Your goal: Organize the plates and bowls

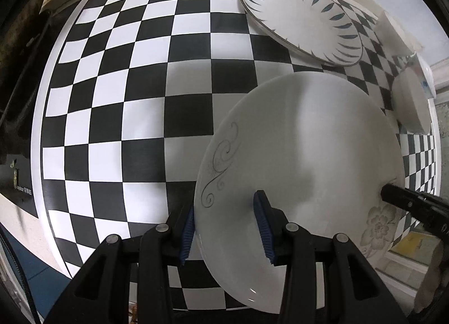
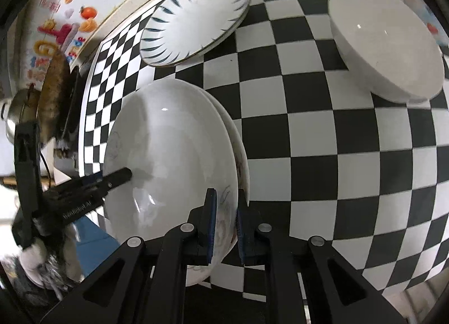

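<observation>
Both hand-held grippers [image 1: 228, 230] [image 2: 226, 225] straddle the white plate's [image 1: 303, 155] opposite rims.

1. The tablecloth [image 1: 146, 116] is a black-and-white checkerboard.
2. The held plate [image 1: 303, 155] is white with grey swirls and a flower.
3. The far plate [image 1: 300, 15] is white with dark blue leaf strokes.
4. The bowl [image 2: 384, 43] is plain white.

Three plates sit on the checkered cloth: two glossy white porcelain plates stacked near, the upper one [image 2: 168, 155] resting on the lower one [image 2: 241, 161], and one white plate with dark blue leaf strokes round its rim [image 2: 196, 18] farther off. To the right stands one plain white bowl [image 2: 384, 52].
</observation>
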### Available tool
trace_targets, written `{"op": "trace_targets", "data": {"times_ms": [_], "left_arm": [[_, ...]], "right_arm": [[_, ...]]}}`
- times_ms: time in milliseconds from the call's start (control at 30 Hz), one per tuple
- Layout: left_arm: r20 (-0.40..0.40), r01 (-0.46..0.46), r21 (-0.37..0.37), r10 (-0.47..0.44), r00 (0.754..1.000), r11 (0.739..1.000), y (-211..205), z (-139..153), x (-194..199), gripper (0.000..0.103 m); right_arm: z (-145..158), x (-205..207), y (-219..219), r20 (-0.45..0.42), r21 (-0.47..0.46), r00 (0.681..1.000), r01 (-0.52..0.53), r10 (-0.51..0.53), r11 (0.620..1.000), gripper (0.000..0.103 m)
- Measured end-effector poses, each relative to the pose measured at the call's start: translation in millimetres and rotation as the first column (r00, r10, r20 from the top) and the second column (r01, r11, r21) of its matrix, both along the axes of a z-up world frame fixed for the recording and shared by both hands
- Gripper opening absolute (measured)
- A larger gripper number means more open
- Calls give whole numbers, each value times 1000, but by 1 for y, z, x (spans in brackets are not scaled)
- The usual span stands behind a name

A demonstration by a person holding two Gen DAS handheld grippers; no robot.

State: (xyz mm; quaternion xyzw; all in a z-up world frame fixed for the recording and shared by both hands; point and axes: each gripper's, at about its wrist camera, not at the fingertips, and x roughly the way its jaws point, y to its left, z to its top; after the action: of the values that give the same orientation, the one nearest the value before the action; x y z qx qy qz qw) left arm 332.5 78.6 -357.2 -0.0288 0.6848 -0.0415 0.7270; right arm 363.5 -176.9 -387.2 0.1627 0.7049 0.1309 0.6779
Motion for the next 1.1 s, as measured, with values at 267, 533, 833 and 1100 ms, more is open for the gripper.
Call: {"op": "trace_targets", "data": {"times_ms": [267,533,833,1100], "left_arm": [[-1,-28,-22,28,1000,999,7,6,0,37],[-8,-73,-45,73,997,996,15,17,4,37],[24,-138,-153,144,989,978,26,56,46,38],[-89,-206,-240,190,978,949,19,21,150,38]], "right_arm": [[0,6,-6,-45,47,998,53,-51,998,27],[3,7,-7,-72,16,997,13,-12,1000,31],[55,35,-31,17,89,998,55,-57,994,31],[64,152,-29,80,64,996,32,-38,997,33]]}}
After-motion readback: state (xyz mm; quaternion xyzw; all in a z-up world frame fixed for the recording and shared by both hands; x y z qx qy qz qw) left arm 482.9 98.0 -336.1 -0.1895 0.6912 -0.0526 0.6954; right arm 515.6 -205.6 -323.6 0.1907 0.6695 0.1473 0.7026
